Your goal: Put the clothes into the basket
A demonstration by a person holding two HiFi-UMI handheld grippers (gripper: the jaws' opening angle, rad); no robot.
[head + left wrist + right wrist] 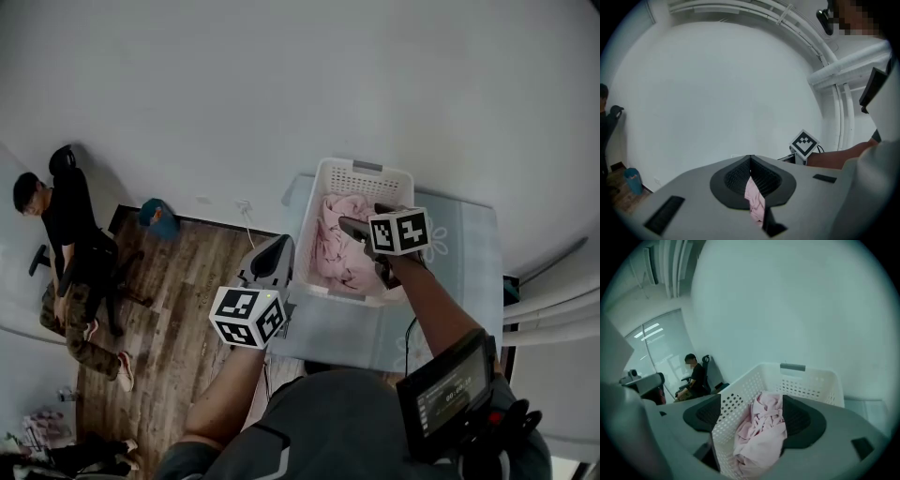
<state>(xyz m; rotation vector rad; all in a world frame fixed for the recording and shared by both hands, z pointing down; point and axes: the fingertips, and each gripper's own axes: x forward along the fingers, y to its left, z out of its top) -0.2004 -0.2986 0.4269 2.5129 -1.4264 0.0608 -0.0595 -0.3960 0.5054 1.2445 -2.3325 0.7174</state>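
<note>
A white perforated basket (361, 171) stands on a glass-topped table (464, 272), with crumpled pink clothes (339, 246) lying inside it. My right gripper (362, 226) hovers above the basket's right half. In the right gripper view this right gripper (752, 401) is open wide, and the pink clothes (759, 437) lie below in the basket (808, 380), untouched by the pads. My left gripper (281, 251) is just left of the basket, at the table's edge. In the left gripper view the left gripper (751, 163) is shut, pinching a small fold of pink cloth (755, 202).
A person (70, 248) sits on a chair at the far left on the wooden floor (187, 309), with a blue object (159, 217) near the wall. A screen device (448, 389) hangs at my chest. Behind the table is a white wall.
</note>
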